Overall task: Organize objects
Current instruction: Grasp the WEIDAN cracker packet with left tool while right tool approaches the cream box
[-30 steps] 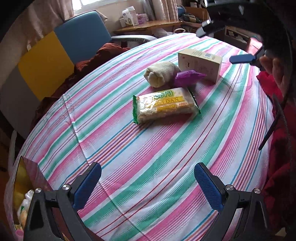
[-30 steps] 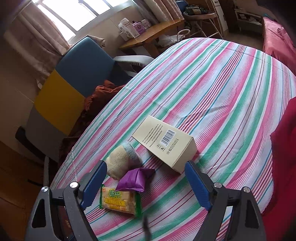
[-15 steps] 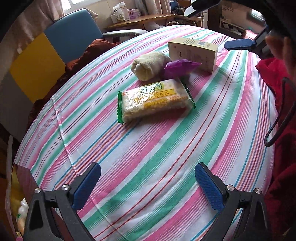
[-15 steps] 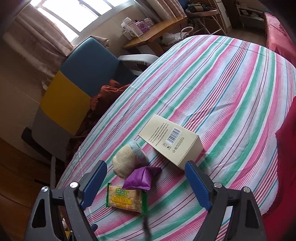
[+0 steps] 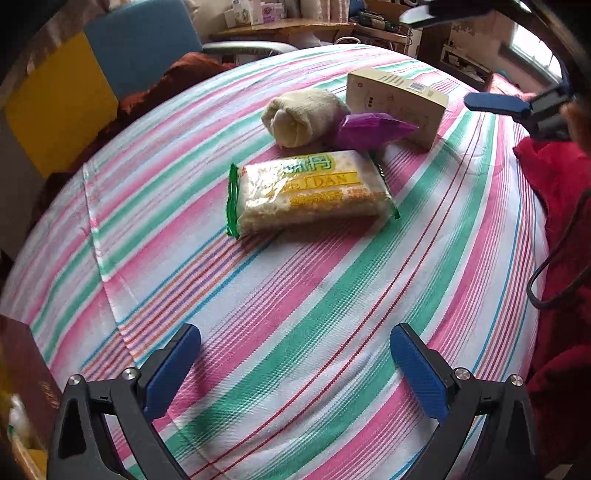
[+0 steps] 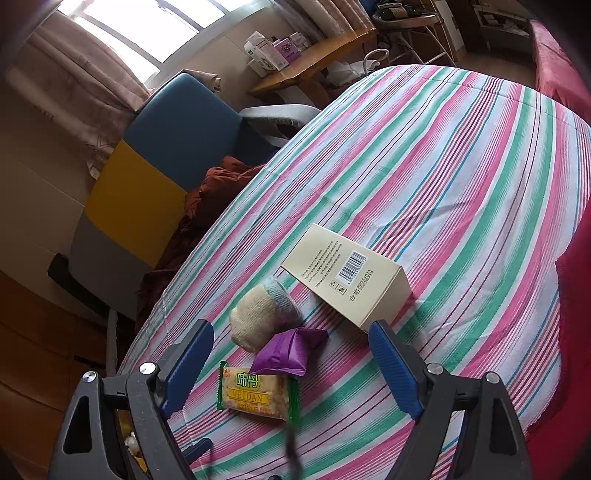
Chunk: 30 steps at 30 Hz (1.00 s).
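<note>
A round table (image 6: pixel 461 155) takes most of both views; it is covered with a striped cloth in pink, green and white. Beyond its far edge stands a chair (image 6: pixel 184 144) with a blue back part and a yellow part below it, and a dark red-brown cloth (image 6: pixel 218 184) lies on its seat. Behind the chair, a window (image 6: pixel 147 33) lets in bright daylight, with pale pink curtains (image 6: pixel 74 85) at its side. Along the wall runs a wooden shelf (image 6: pixel 314 62) with some small boxes (image 6: pixel 273 51) on it. The floor (image 6: pixel 33 339) at the left is of brown wood. A red fabric (image 6: pixel 554 55) shows past the right edge of the table.
</note>
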### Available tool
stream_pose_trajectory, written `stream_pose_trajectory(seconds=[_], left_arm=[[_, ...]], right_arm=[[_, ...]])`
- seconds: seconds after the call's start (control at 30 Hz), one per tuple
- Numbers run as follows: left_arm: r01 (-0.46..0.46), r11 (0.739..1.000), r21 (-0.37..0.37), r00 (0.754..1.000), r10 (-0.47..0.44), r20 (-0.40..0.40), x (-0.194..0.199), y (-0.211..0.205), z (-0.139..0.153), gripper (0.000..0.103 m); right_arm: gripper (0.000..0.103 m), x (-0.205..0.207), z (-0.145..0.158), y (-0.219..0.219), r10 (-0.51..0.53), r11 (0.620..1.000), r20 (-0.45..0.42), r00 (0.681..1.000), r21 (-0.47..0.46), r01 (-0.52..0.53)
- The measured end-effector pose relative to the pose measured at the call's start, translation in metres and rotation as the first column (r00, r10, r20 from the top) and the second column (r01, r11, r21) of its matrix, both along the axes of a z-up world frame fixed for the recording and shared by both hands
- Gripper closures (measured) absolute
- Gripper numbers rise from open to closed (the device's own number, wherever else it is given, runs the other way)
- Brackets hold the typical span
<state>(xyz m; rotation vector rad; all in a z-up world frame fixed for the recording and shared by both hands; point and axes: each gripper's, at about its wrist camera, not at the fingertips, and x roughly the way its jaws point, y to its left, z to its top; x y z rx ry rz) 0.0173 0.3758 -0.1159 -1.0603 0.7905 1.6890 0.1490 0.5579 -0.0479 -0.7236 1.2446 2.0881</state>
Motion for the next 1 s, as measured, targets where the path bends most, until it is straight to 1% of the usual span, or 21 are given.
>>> stream_pose_trajectory(seconds=[0.1, 0.23, 0.4, 0.5, 0.6, 0.7, 0.77, 0.87, 0.9, 1.0], left_arm=[[0.006, 1.0, 0.001, 1.0, -0.006, 0.0, 0.0, 0.001, 0.0, 0.0], [0.001, 1.0, -0.004, 1.0, -0.001, 0.021, -0.004, 0.003, -0.001, 0.0], [0.033, 0.998, -0.056, 0.999, -0.031, 0.028, -0.005, 0.012, 0.003, 0.0], [0.087, 0.993, -0.081, 0.996, -0.089, -0.022, -0.003, 0.016, 0.008, 0.0], [0.172, 0.979, -0.111, 0.979, -0.182, -0.09, 0.001, 0.022, 0.016, 0.0], [0.265, 0.956, -0.127, 0.948, -0.283, -0.149, 0.003, 0.031, 0.024, 0.0], [0.338, 0.931, -0.135, 0.912, -0.359, -0.195, 0.006, 0.037, 0.028, 0.0], [0.454, 0.876, -0.163, 0.837, -0.482, -0.258, 0.007, 0.042, 0.029, 0.0], [0.496, 0.848, -0.186, 0.801, -0.529, -0.279, 0.01, 0.046, 0.027, 0.0], [0.561, 0.796, -0.227, 0.733, -0.605, -0.311, 0.015, 0.055, 0.023, 0.0]], right_arm=[[0.015, 0.0, 0.0, 0.0, 0.0, 1.0, 0.0, 1.0, -0.001, 0.0], [0.015, 0.0, -0.001, 0.0, -0.001, 1.0, 0.001, 1.0, -0.002, 0.001], [0.015, 0.0, -0.002, 0.0, -0.002, 1.0, -0.002, 1.0, -0.007, 0.002], [0.015, 0.001, -0.004, -0.001, -0.002, 1.0, -0.006, 1.0, -0.012, 0.002], [0.015, 0.003, -0.004, -0.001, -0.006, 1.0, -0.016, 1.0, -0.017, 0.005], [0.015, 0.007, -0.005, -0.001, -0.013, 1.0, -0.027, 1.0, -0.023, 0.013], [0.015, 0.008, -0.005, 0.001, -0.023, 0.999, -0.034, 0.999, -0.027, 0.023], [0.015, 0.013, -0.006, 0.003, -0.047, 0.998, -0.049, 0.998, -0.038, 0.045], [0.015, 0.015, -0.006, 0.004, -0.052, 0.998, -0.052, 0.997, -0.041, 0.05], [0.015, 0.018, -0.008, 0.006, -0.061, 0.997, -0.059, 0.996, -0.056, 0.058]])
